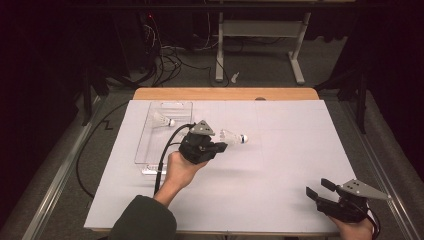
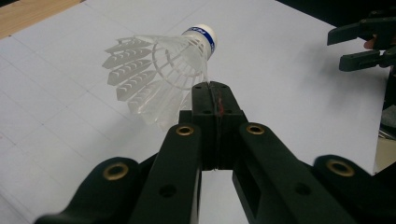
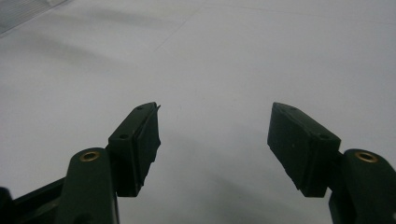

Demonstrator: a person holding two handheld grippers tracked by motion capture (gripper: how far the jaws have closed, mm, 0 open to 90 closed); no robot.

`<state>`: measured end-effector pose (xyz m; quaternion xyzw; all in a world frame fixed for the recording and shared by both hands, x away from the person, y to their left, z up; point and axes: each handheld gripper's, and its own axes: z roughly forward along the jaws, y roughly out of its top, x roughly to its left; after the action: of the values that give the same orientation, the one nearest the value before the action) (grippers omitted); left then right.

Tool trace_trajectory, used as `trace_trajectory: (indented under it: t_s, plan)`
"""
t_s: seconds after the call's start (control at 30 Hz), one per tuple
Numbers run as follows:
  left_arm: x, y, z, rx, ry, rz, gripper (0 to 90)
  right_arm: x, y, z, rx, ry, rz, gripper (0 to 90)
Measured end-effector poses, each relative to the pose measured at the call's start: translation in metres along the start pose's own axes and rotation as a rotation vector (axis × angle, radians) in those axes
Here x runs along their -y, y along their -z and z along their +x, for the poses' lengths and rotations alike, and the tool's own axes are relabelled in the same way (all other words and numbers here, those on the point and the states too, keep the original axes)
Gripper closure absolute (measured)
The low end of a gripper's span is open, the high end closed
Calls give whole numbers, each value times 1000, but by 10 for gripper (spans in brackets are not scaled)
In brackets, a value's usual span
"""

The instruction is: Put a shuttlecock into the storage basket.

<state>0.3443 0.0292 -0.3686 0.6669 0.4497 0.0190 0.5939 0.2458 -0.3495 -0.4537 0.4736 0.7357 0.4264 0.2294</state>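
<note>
Clear tray (image 1: 145,142) holds a second shuttlecock (image 1: 163,119).

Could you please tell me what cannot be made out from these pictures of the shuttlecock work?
- Blue lettering on the held shuttlecock: too small to read in the left gripper view.
- Skirt edge inside the shut left gripper: hidden by its pads.
- Near end of the clear tray: hidden by the hand in the high view.
- Second shuttlecock: too small for detail.
</note>
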Motion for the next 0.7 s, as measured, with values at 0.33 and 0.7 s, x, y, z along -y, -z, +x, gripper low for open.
trace_trajectory:
  t_s: [0.33,0.7]
  plan:
    - [0,8,1,1,10,-15,900,0,1,0,3,-1,-2,344]
    - [-1,17,4,-5,19,-25,900,0,1,-1,3,-3,-3,343]
